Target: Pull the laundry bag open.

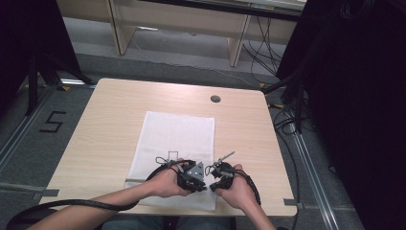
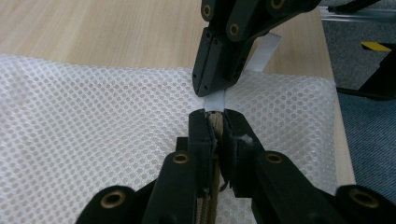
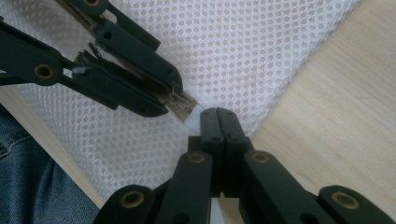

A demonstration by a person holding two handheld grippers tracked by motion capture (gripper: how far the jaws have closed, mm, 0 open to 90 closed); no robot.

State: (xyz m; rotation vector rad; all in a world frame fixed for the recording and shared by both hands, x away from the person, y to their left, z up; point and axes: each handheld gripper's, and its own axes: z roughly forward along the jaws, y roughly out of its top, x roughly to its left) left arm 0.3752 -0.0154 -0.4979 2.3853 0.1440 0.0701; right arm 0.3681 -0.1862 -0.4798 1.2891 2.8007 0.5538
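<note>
A white mesh cloth [image 1: 177,139] lies flat on the middle of the wooden table [image 1: 110,124]. Both grippers meet tip to tip over its near right part. My left gripper [image 2: 215,116] is shut on a thin tan ribbed piece [image 2: 215,123] that ends in a white strip [image 2: 215,100]. My right gripper [image 3: 218,112] is shut on that white strip [image 3: 194,115], right against the left gripper's [image 3: 175,100] tips. The strip's free end [image 2: 265,51] sticks out past the right gripper [image 2: 210,88]. In the high view the left gripper [image 1: 203,179] and the right gripper [image 1: 213,179] sit side by side.
A round grommet hole [image 1: 215,98] is in the table beyond the cloth. Tape strips hold the table's near corners [image 1: 45,192] [image 1: 289,202]. A small black square outline [image 1: 173,155] marks the cloth. The person's jeans [image 3: 18,177] show below the table edge.
</note>
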